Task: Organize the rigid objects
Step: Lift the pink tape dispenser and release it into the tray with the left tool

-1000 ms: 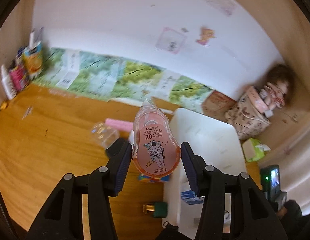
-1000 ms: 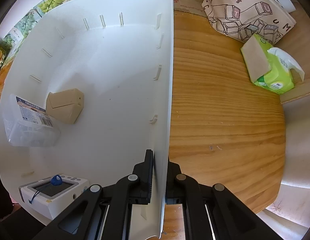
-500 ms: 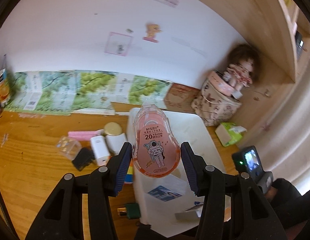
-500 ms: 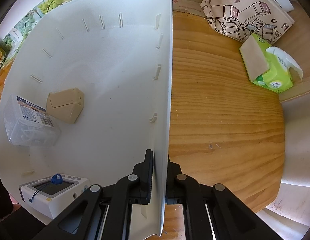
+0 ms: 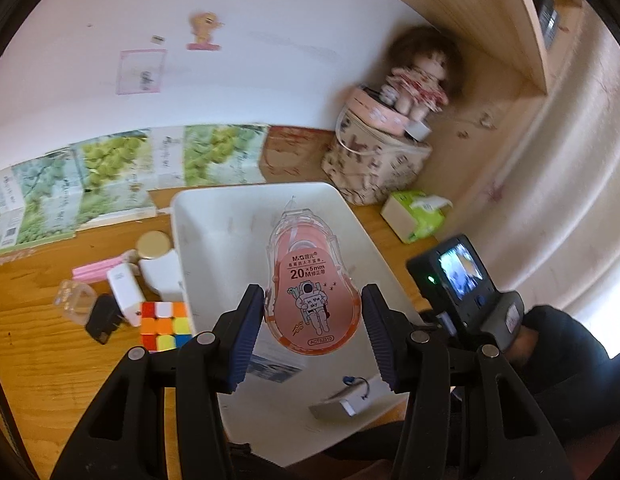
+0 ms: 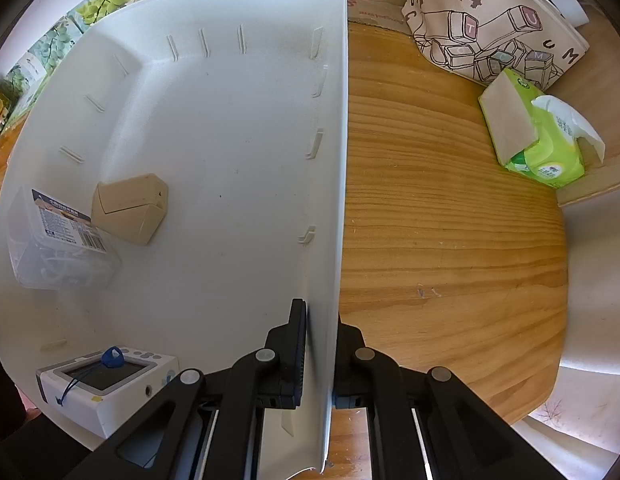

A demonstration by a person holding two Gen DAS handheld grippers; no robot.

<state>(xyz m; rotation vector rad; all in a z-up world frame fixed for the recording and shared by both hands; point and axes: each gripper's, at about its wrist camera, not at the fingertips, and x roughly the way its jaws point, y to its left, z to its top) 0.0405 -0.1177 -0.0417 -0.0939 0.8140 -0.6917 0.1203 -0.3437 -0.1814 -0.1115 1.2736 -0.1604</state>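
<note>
Wooden desk [image 6: 450,220], white bin [image 5: 214,232], left gripper [image 5: 312,320] clamping correction tape [image 5: 310,300]

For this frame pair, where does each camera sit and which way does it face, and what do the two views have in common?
Left wrist: on the left claw, above the desk, facing the back wall; its fingers grip a pink correction tape over the white bin; the right claw's camera unit shows too.
Right wrist: on the right claw, looking steeply down into the bin, its fingers clamped across the bin's right wall.
Shared: the bin, the green tissue pack, the patterned bag.
</note>
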